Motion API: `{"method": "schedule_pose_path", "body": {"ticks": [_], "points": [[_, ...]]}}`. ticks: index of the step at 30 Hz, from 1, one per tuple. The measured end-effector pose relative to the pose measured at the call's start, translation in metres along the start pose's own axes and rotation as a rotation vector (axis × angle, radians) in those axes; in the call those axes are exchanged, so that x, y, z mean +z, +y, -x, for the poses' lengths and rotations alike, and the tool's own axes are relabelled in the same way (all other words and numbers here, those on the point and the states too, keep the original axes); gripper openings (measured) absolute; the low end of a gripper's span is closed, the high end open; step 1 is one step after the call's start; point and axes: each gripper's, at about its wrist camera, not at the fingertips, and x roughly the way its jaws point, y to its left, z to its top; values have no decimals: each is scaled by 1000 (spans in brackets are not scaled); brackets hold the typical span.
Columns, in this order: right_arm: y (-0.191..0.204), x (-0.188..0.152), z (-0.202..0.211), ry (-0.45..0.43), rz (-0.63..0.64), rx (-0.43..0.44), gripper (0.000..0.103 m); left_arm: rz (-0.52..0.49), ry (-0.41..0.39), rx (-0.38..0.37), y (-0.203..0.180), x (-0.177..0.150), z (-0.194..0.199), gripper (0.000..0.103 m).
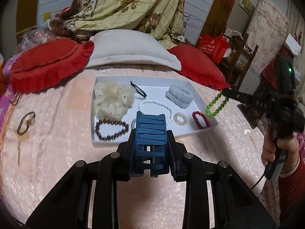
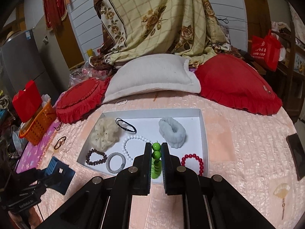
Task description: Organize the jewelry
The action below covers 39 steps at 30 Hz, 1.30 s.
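A white tray (image 1: 192, 129) (image 2: 203, 126) lies on the pink bedspread. It holds a cream scrunchie (image 1: 112, 99), a black hair tie (image 1: 138, 91), a grey scrunchie (image 1: 180, 95), a white bead bracelet (image 1: 154, 104), a brown bead bracelet (image 1: 110, 128), a clear coil tie (image 1: 180, 119) and a red bead bracelet (image 1: 200, 119). My left gripper (image 1: 151, 133) is shut on a blue hair claw clip (image 1: 150, 139), held above the tray's near edge. My right gripper (image 2: 156, 147) is shut on a green bead bracelet (image 2: 156, 158) (image 1: 216, 105), held above the tray's right side.
A brown hair tie (image 1: 26, 123) and a small fan charm (image 2: 282, 190) lie loose on the bedspread. Red cushions (image 1: 47, 64) and a white pillow (image 1: 129, 49) lie behind the tray. An orange basket (image 2: 38, 126) stands at the left. A dark phone (image 2: 296, 156) lies at the right.
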Motion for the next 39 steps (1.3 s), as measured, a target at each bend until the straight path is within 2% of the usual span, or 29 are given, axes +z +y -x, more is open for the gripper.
{"method": "schedule_pose_path", "body": {"ticks": [8,14,21,25,28,34,39], "points": [[-11,2,-33,54,-9,11,9,-105,58,65,-17,51,-47,28],[-17,2,-51,71,-3,23,9,-75,108,46,-21,88,-90,28],[-24,5,-63,69,0,48,9,-77,142,75,-30,112,-137,28],[-28,3,-68,72,-15,68,9,-78,144,89,-32,111,-148,28],[-30,-2,-69,77,-26,82,9,-113,128,134,-37,103,-147,28],[-34,-16,-69,101,-49,96,9,-179,90,216,-48,76,-127,28],[-37,-38,-81,166,-98,106,9,-218,47,295,-57,49,-101,28]]}}
